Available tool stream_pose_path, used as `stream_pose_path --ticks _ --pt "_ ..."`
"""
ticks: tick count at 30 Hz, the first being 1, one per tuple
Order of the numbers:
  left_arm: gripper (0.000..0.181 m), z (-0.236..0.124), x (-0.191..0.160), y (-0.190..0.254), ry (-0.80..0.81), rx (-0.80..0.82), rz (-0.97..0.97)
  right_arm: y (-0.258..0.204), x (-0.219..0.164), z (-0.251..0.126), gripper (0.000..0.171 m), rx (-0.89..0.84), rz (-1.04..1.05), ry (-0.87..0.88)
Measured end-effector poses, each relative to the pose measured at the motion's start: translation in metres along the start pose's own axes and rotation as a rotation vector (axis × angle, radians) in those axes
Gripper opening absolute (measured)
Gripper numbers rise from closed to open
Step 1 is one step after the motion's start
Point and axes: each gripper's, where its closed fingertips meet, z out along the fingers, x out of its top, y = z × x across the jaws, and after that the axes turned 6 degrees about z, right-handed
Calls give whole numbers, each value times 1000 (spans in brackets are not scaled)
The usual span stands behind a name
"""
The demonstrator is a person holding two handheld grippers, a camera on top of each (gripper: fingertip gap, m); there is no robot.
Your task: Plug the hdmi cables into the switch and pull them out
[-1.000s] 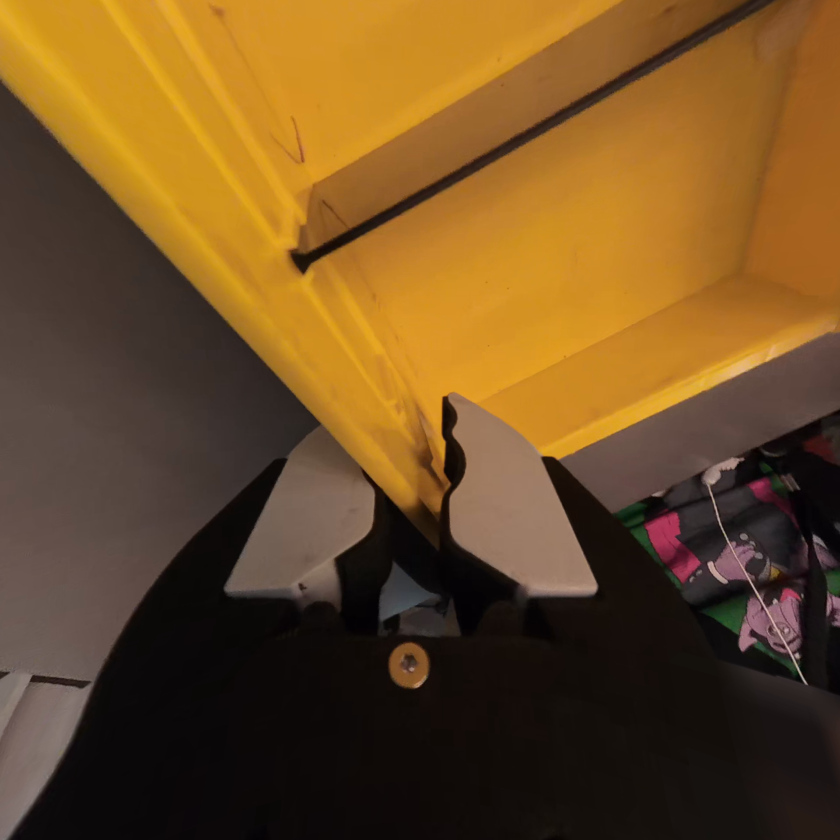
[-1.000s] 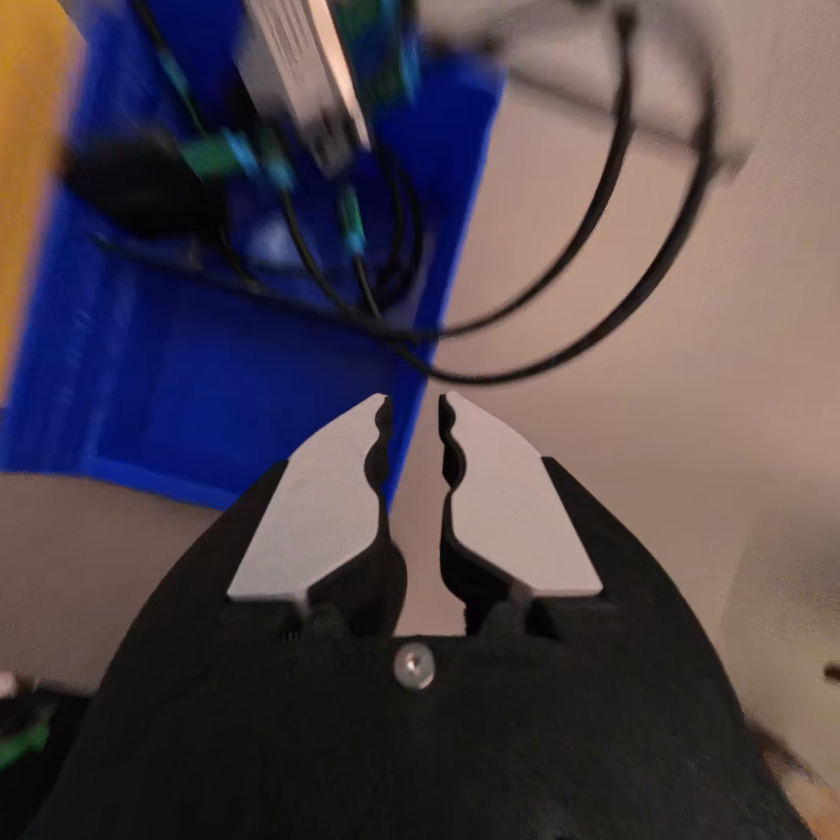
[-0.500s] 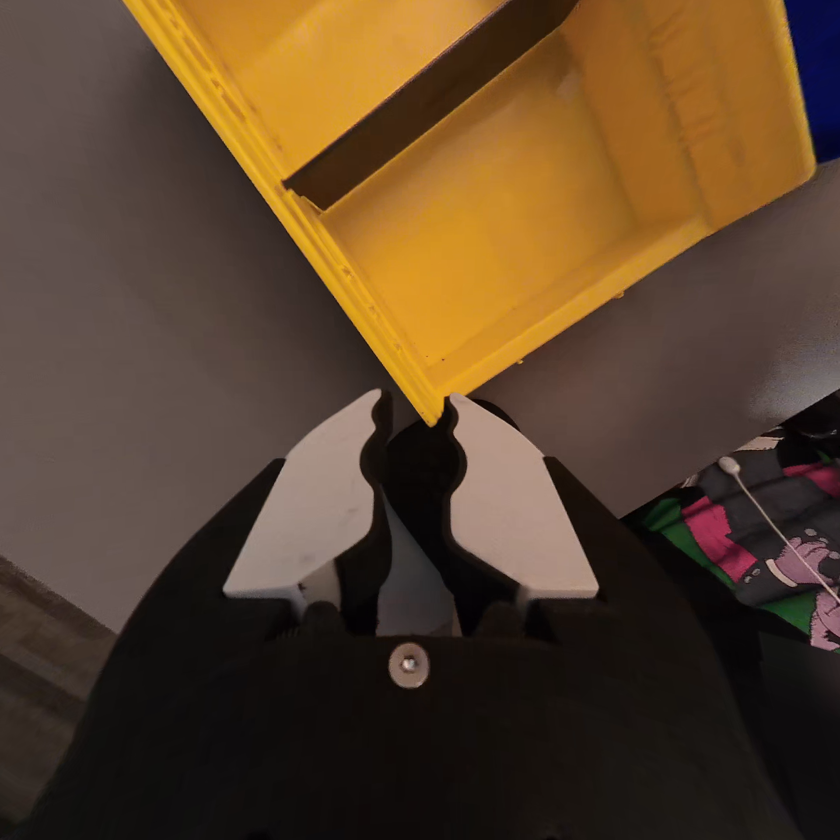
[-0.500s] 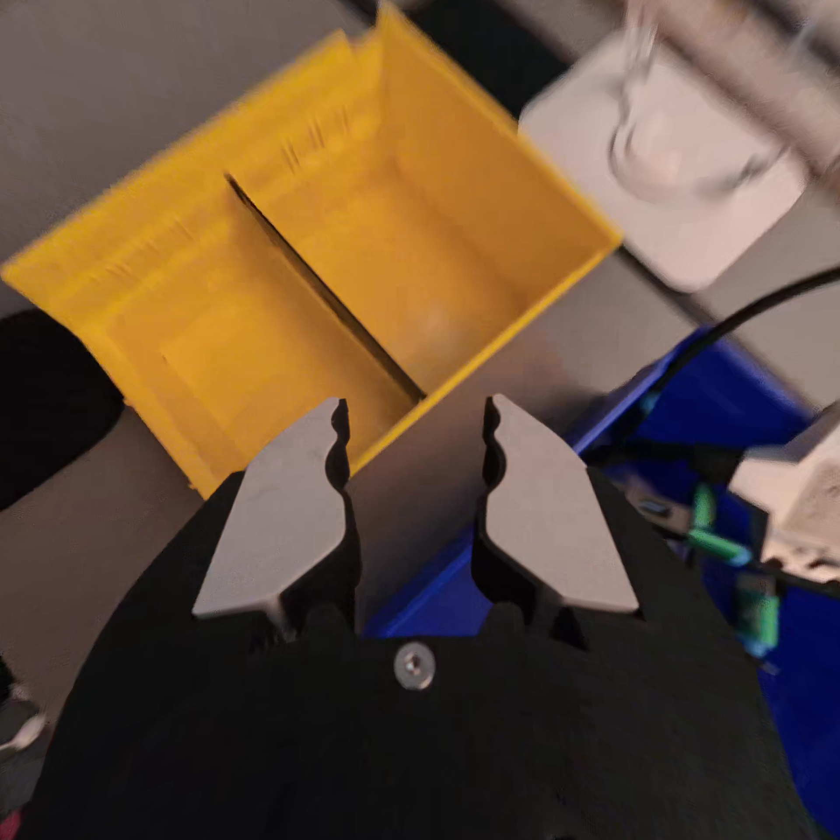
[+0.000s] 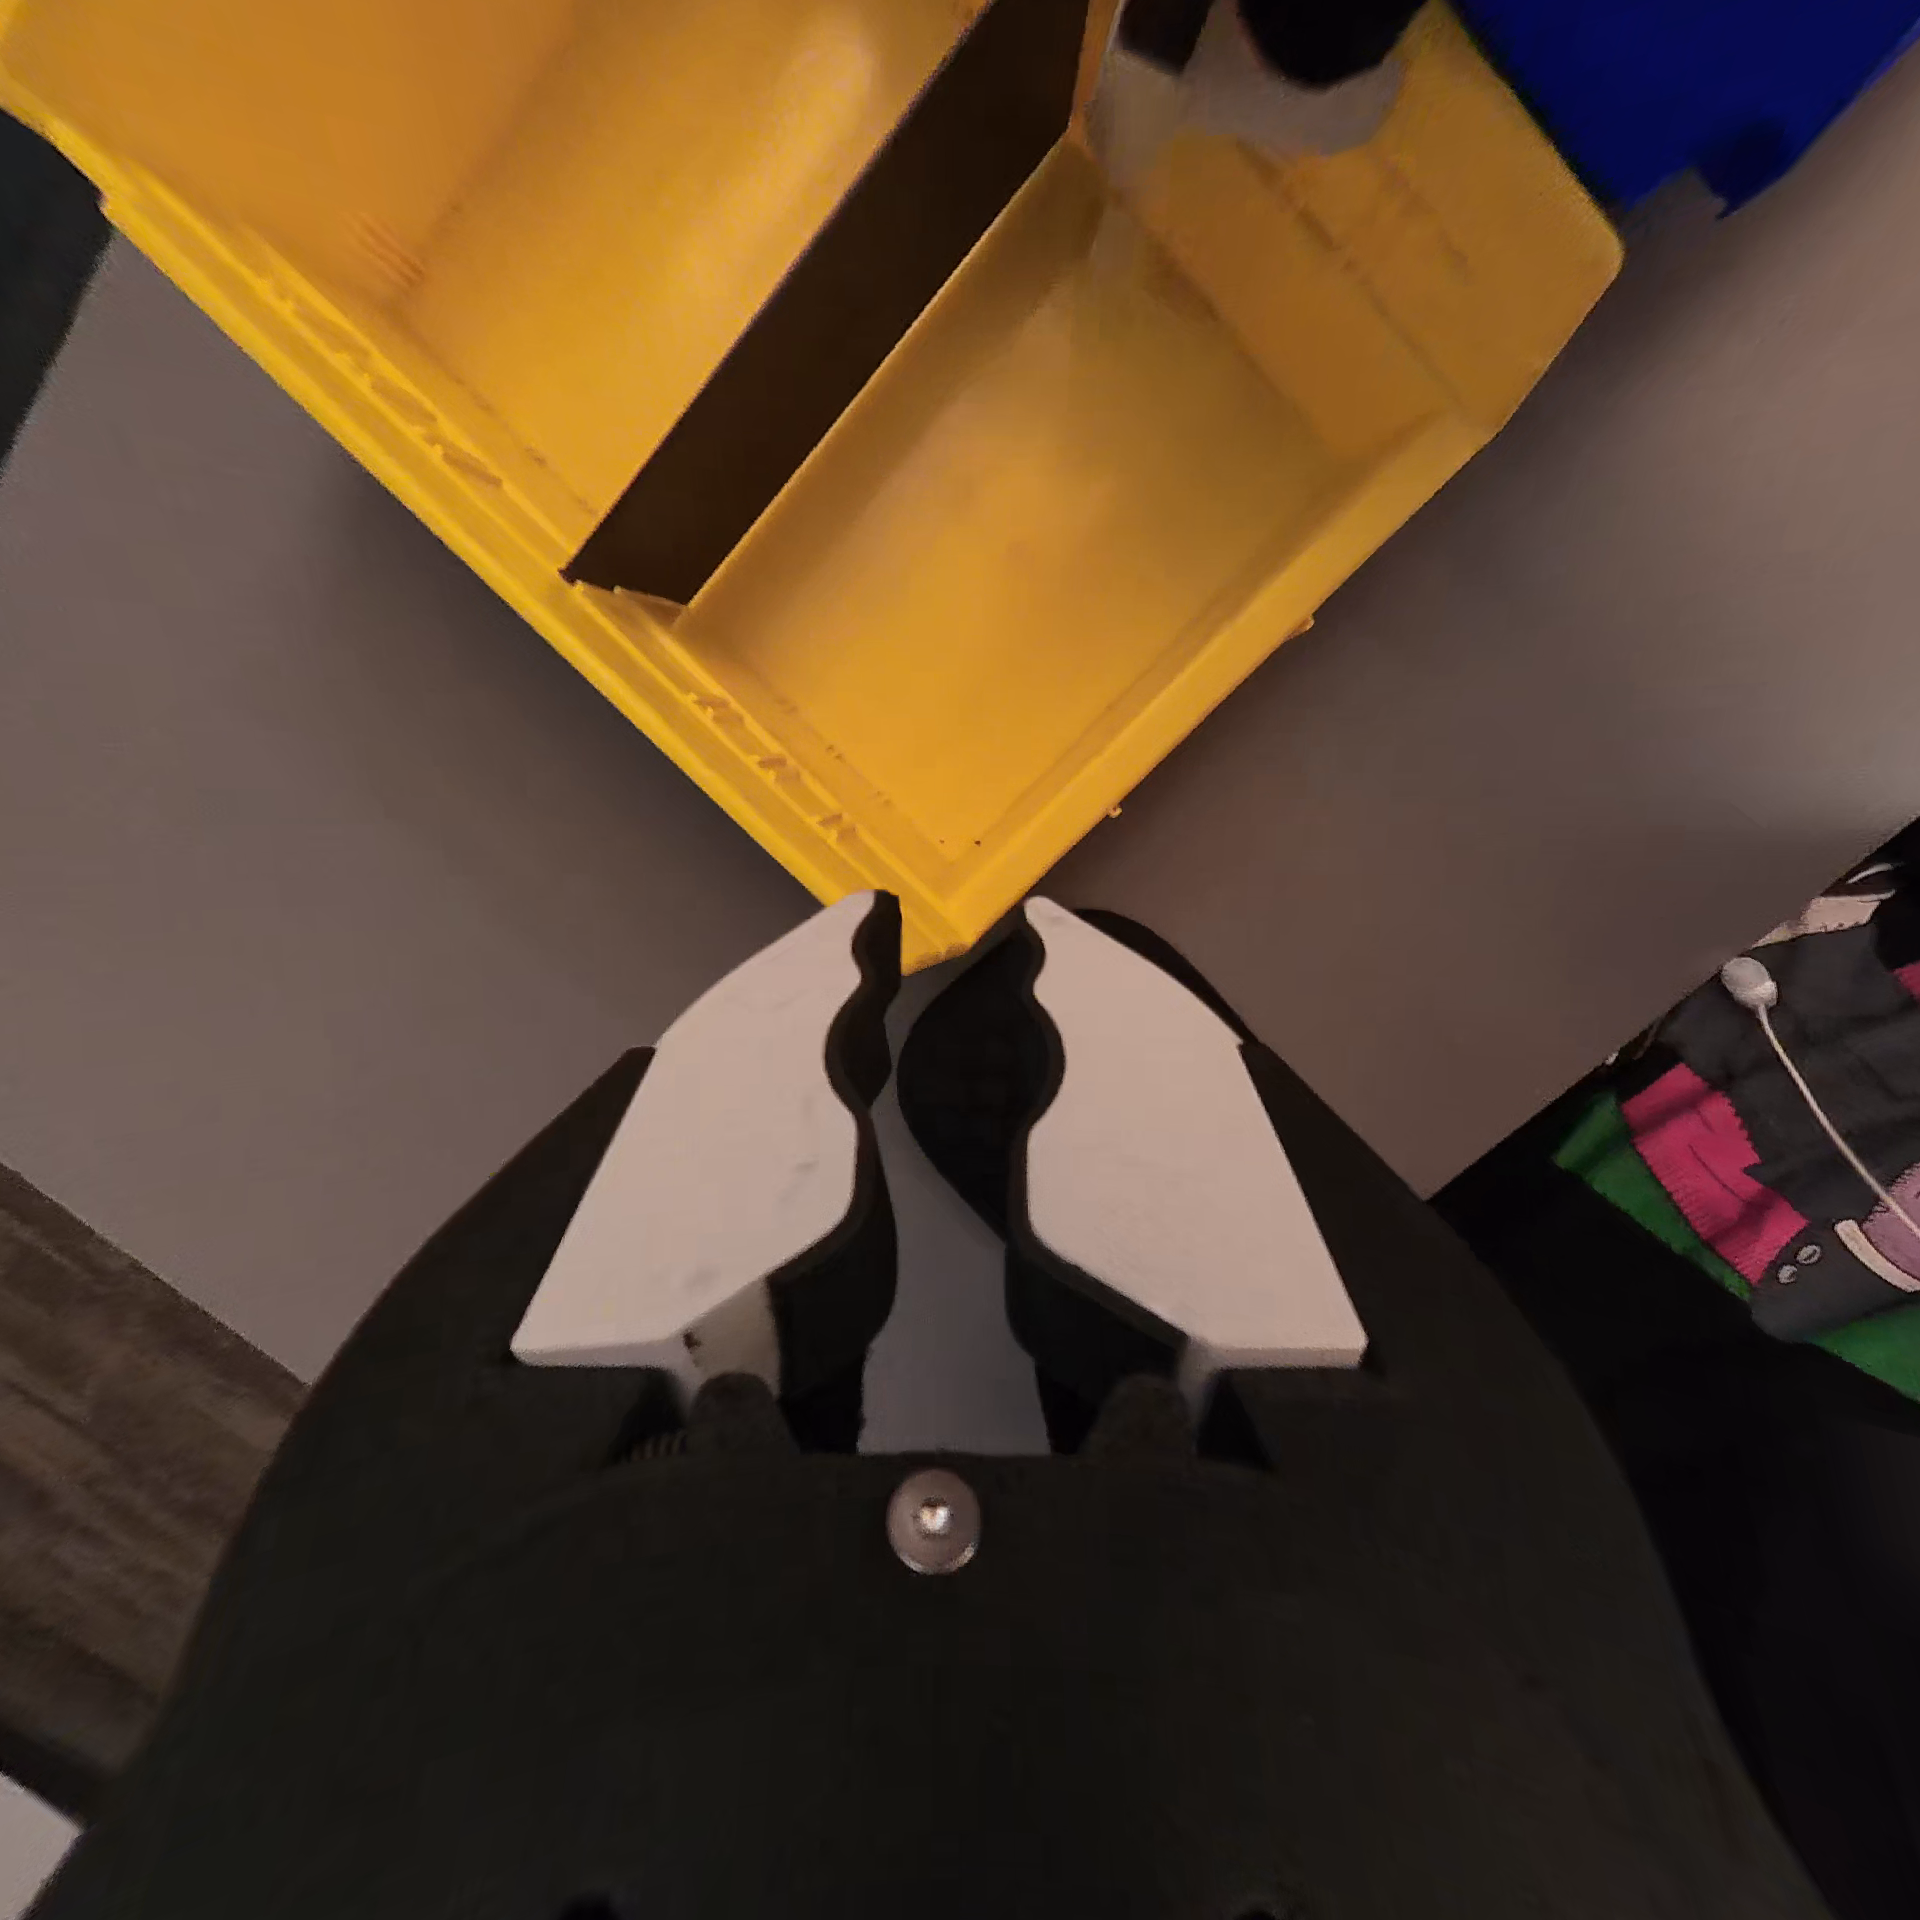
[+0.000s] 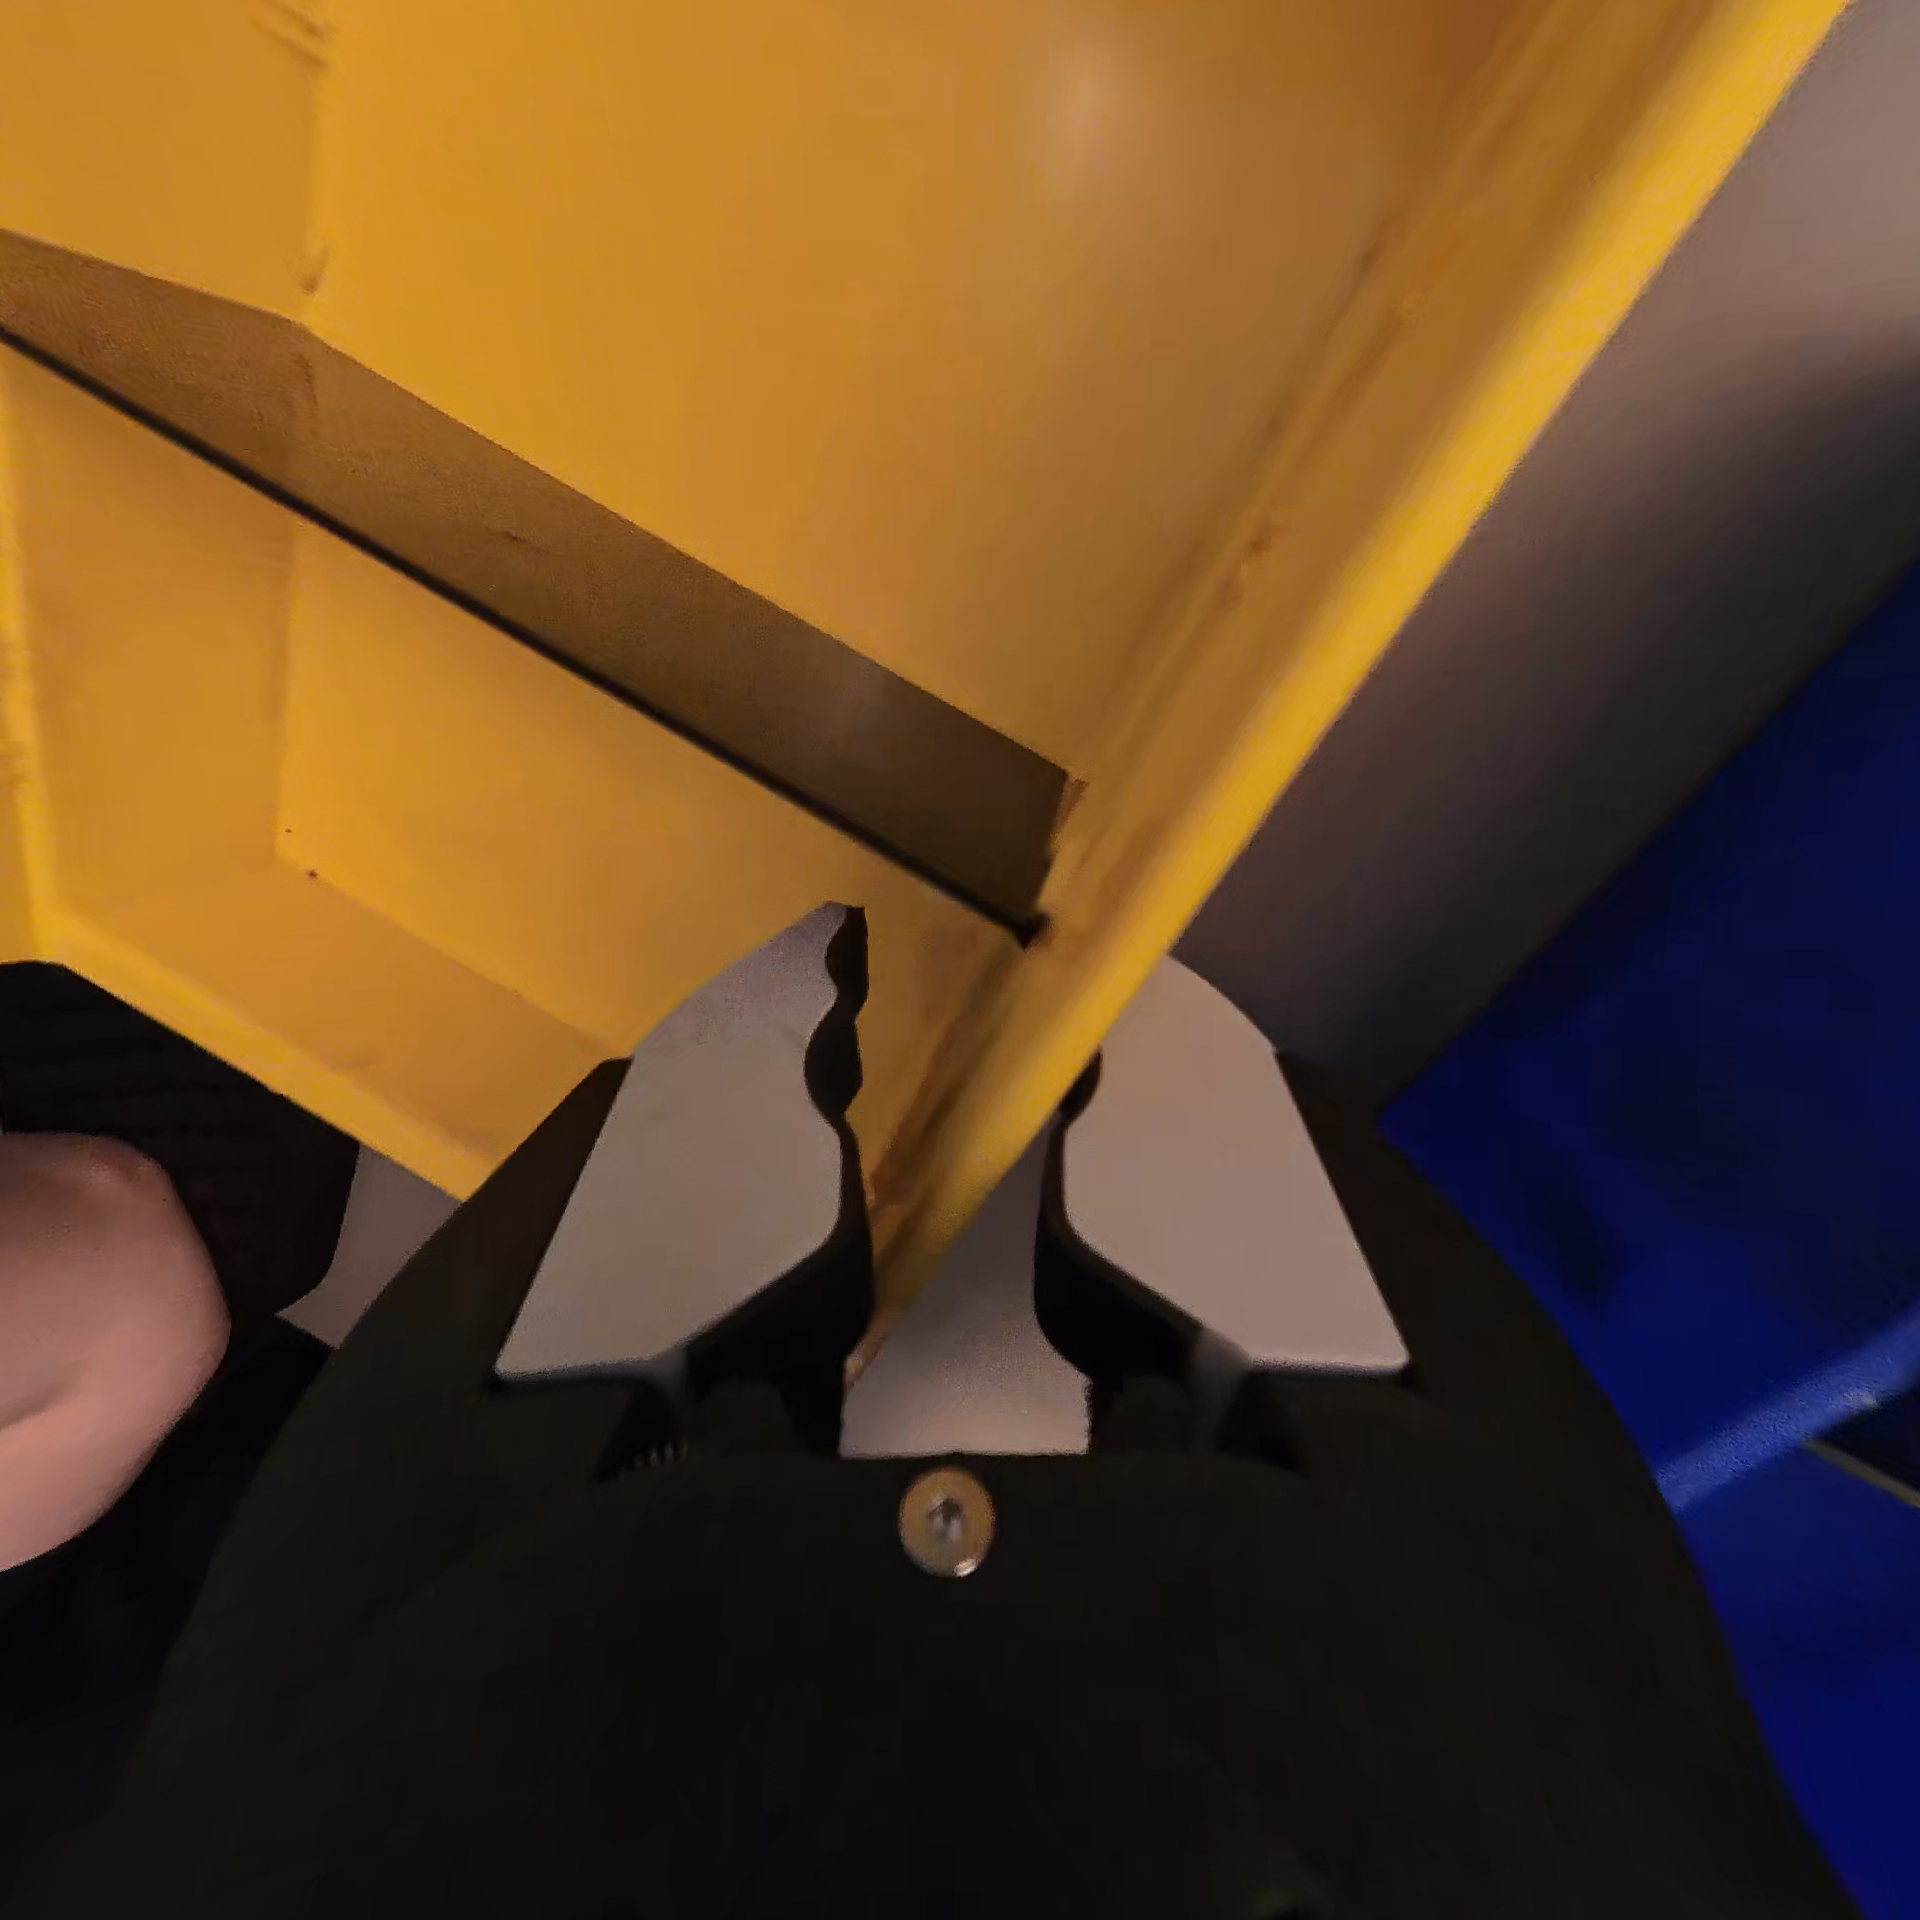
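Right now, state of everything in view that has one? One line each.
Yellow bin: upright on the table, both compartments empty, dark divider in place.
Left gripper: open, holding nothing, fingers just short of the bin's near corner.
Right gripper: open, fingers straddling the bin's side wall by the divider slot, not clamped.
Blue bin: beside the yellow bin, contents out of view.

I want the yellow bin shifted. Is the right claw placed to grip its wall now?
Probably yes. The right claw is open and straddles the yellow bin's side wall, one finger inside, one outside, with nothing else between them.
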Motion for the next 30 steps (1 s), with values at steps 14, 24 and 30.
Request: stream_pose_path --ticks 14,24,30 --pt "17 -65 32 12 394 125 177 -17 -1 -37 7 22 9 -117" --pt "34 -190 42 37 1111 370 114 81 2 -273 6 -141 20 151" --pt "82 -108 144 47 959 -23 106 221 -70 -364 4 -285 305 259"
